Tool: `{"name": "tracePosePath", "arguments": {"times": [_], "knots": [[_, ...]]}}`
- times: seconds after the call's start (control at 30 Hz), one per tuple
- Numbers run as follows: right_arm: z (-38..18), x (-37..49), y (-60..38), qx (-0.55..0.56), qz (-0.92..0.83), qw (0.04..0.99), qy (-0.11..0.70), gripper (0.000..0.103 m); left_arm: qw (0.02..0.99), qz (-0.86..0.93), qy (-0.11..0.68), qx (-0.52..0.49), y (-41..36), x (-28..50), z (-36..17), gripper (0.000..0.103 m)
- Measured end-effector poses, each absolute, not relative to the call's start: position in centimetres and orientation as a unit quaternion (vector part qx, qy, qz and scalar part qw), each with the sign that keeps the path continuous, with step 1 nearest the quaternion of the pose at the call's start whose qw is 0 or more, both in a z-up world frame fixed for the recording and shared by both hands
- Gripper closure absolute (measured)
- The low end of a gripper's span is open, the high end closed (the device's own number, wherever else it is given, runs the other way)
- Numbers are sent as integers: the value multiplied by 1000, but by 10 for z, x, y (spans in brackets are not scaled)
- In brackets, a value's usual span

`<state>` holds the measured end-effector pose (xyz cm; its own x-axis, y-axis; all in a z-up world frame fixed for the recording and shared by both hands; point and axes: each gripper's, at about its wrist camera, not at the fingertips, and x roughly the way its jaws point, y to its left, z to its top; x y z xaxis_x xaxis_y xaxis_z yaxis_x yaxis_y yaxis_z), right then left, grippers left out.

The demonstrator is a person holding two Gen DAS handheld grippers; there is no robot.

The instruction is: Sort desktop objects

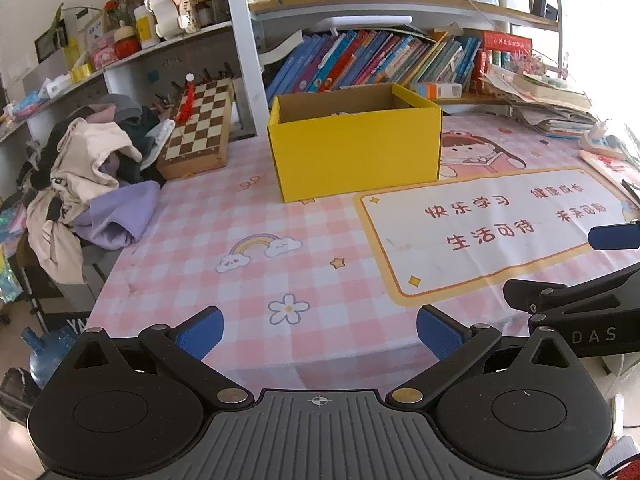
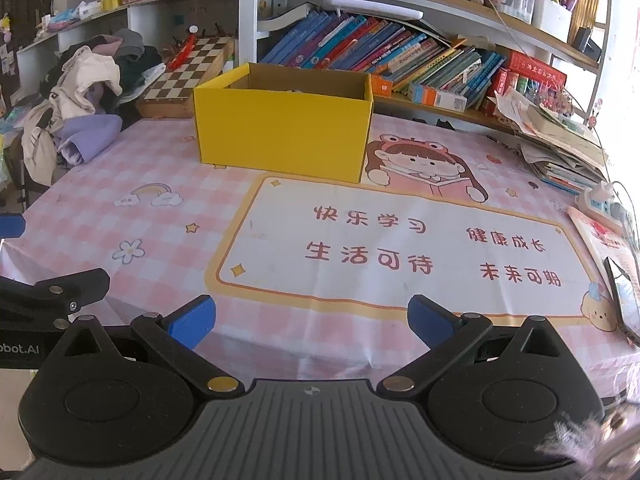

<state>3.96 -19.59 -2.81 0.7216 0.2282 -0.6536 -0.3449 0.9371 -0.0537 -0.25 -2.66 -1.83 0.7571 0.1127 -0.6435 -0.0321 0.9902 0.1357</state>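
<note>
A yellow cardboard box (image 1: 356,152) stands open at the back of the pink checked desk mat (image 1: 248,216); it also shows in the right wrist view (image 2: 282,132). Something pale lies inside it, mostly hidden. My left gripper (image 1: 320,334) is open and empty over the desk's near edge. My right gripper (image 2: 312,322) is open and empty, beside the left one; part of it shows at the right of the left wrist view (image 1: 576,304). The mat (image 2: 360,248) carries a white panel with red characters.
A chessboard box (image 1: 200,128) leans at the back left beside a pile of clothes (image 1: 92,176). Shelves of books (image 1: 380,60) stand behind the box. Stacked papers (image 2: 560,140), a power strip (image 2: 596,200) and a phone (image 2: 624,300) lie at the right.
</note>
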Motion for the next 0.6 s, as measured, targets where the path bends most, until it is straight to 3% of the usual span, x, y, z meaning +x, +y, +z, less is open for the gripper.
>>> {"name": "tracePosePath", "arguments": {"times": [0.6], "knots": [[-31, 40, -195, -90, 153, 920, 348, 0, 933, 36, 354, 52, -27, -2, -21, 0]]}}
